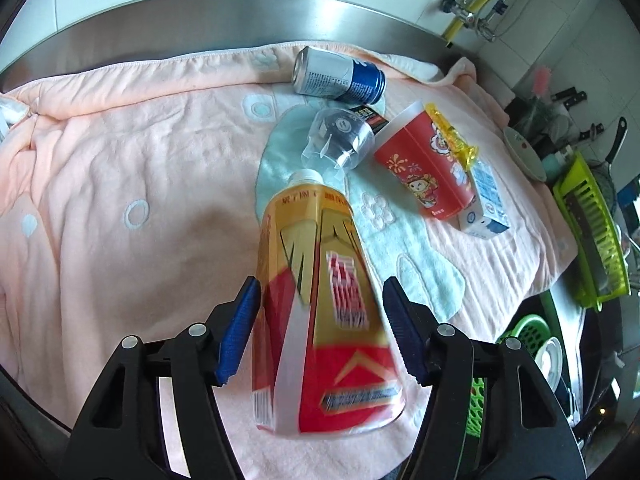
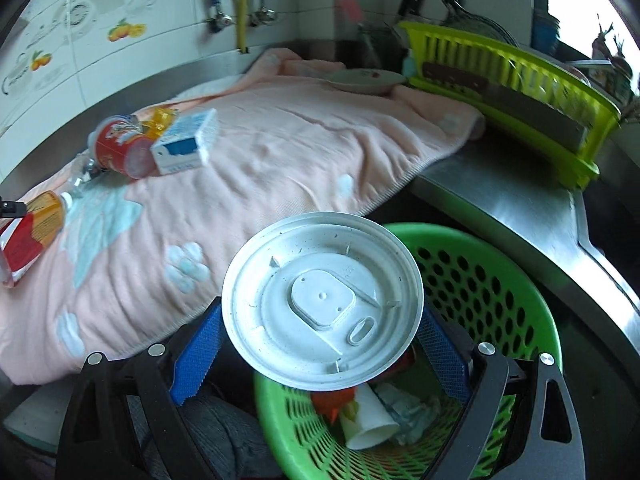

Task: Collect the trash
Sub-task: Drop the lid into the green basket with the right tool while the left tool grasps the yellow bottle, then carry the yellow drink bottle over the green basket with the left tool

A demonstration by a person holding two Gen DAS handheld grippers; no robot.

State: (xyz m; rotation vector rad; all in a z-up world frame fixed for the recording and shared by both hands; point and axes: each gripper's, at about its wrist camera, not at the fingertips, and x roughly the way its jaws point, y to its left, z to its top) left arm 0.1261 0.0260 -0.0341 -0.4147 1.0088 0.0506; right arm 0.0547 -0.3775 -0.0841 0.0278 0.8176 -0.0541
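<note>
Risk 1: left gripper (image 1: 320, 332) clamps a red-and-gold bottle (image 1: 320, 312) above the pink towel (image 1: 120, 168); a slick label could slip. Right gripper (image 2: 320, 344), stretched wide around a white lid (image 2: 322, 300) over the green basket (image 2: 480, 276), may miss it.

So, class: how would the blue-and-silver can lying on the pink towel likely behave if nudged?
The can lies on its side, so it may roll. The soft towel would probably slow it. It is apparently discarded, so likely light.

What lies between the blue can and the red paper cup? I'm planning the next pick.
In the left wrist view, a crushed clear plastic bottle lies between the blue can and the red paper cup.
</note>
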